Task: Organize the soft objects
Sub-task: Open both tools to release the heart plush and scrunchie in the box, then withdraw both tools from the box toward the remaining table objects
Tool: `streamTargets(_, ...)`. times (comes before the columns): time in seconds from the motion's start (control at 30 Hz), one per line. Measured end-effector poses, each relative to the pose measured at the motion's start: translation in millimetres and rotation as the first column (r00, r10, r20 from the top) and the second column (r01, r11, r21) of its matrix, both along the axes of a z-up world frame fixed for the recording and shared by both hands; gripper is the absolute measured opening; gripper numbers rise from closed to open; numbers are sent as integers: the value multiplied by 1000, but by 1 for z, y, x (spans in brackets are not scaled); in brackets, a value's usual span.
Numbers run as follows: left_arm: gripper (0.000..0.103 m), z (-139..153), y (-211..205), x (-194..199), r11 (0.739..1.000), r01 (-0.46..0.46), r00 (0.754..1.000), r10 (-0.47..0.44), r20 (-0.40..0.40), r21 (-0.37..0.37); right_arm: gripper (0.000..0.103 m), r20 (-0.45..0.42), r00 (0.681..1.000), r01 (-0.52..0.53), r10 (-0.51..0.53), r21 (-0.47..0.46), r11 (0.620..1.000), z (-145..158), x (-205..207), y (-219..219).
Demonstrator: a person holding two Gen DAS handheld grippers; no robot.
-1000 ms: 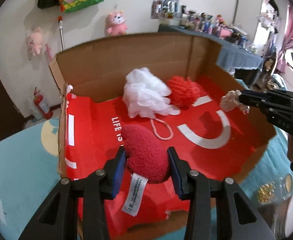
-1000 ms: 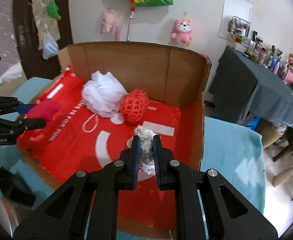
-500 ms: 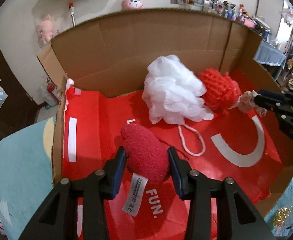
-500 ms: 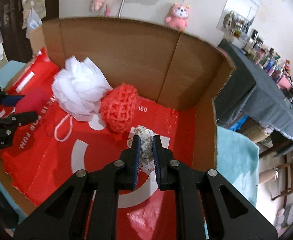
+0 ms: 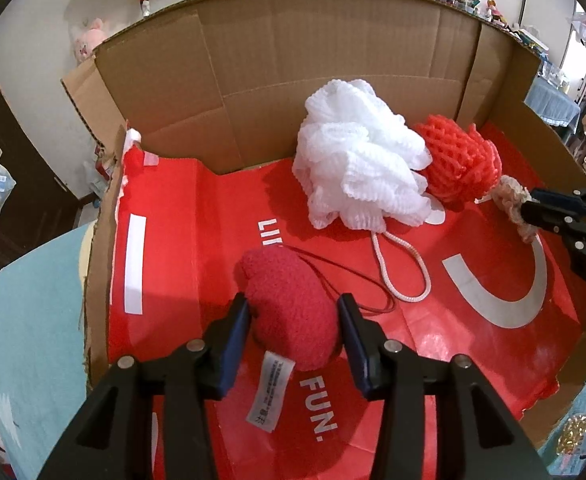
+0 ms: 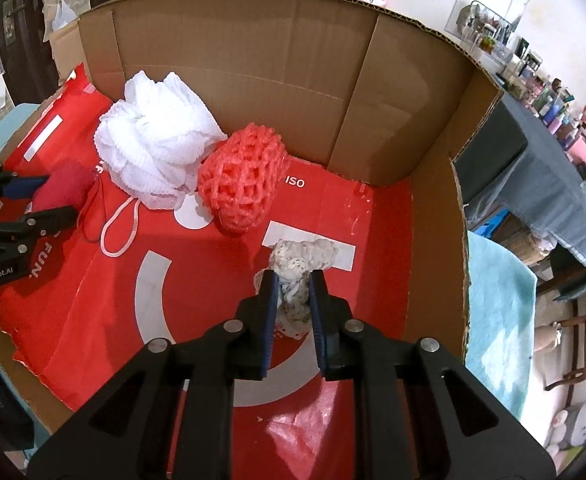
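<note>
Box [image 5: 333, 80]: open cardboard, lined with a red bag [image 5: 453, 360].
White pouf [image 5: 357, 172]: at 12 o'clock on the bag, touching the red net ball [image 5: 459, 160].
Left gripper [image 5: 293, 320]: jaws just opening, heart pillow [image 5: 289, 312] between them, barely touching.
Right gripper [image 6: 293, 300]: jaws just opening, lace cloth [image 6: 297, 276] between them at 5 o'clock of the ball.

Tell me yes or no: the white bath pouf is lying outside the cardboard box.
No. The white bath pouf sits inside the cardboard box, beside the red mesh sponge.
</note>
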State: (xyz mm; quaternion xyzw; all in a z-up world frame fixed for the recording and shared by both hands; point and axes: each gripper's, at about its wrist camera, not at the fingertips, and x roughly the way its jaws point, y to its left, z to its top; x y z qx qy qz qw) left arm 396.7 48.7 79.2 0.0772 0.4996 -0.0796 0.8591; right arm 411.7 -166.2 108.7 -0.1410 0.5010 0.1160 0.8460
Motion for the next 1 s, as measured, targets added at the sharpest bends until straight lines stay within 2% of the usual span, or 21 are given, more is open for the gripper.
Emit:
streamTargets(0.23,52,0,10,-2,999,-1,1000,2,8,-42,16,-13,1000,0,0,-2,1000,-4,0,-1)
streamTargets(0.37,70,4,17,-8,998,8,999,-5,45,-59,17,-13,1000,-6,7,31,999,2,-1,-5)
streamTargets(0.57,77,28,18,-30,997,23,993,-14,115,-77,30,26,1000,-17,15,64,998,21,-16,-3)
streamTargets(0.63,80,38,17,-41,996,32,989,-20,145,-84,46,46,999,-22,18,81,997,31,-24,-3)
streamTargets(0.67,83,44,15,-47,995,38,987,-23,161,-90,64,59,998,-26,21,89,996,36,-28,-3)
streamTargets(0.7,84,49,15,-53,994,42,983,-24,179,-99,67,80,997,-32,25,95,995,42,-34,-3)
streamTargets(0.83,95,75,15,-84,986,51,964,-8,264,-156,67,137,990,-40,22,125,991,69,-58,-7)
streamTargets(1.0,97,110,4,-117,978,69,940,3,341,-199,72,216,976,-47,15,143,989,100,-95,-13)
